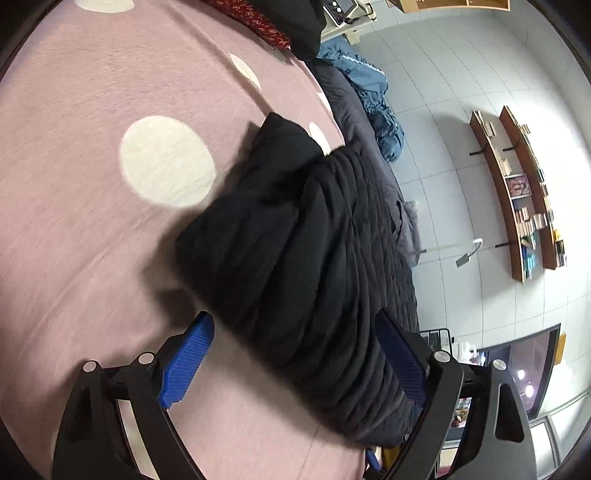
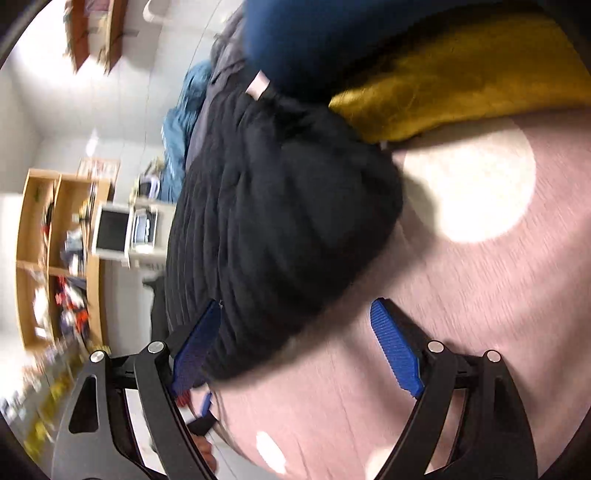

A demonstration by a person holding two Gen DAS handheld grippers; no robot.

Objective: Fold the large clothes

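A black quilted garment [image 1: 306, 258] lies bunched in a thick fold on a pink sheet with white dots [image 1: 92, 147], at the bed's edge. My left gripper [image 1: 295, 350] is open, its blue fingers [image 1: 188, 354] standing either side of the garment's near end. In the right wrist view the same black garment [image 2: 280, 221] lies on the pink sheet [image 2: 480, 314]. My right gripper [image 2: 295, 339] is open, its blue fingers [image 2: 395, 347] straddling the garment's near edge. The view is blurred.
A dark grey quilt [image 1: 351, 110] and a blue garment [image 1: 369, 85] hang at the bed's side. A red patterned cloth [image 1: 255, 22] lies far off. A mustard cloth [image 2: 461, 81] and a navy cloth [image 2: 332, 37] lie beyond the black garment. Wall shelves [image 1: 517, 192] and a monitor [image 2: 112, 230] show.
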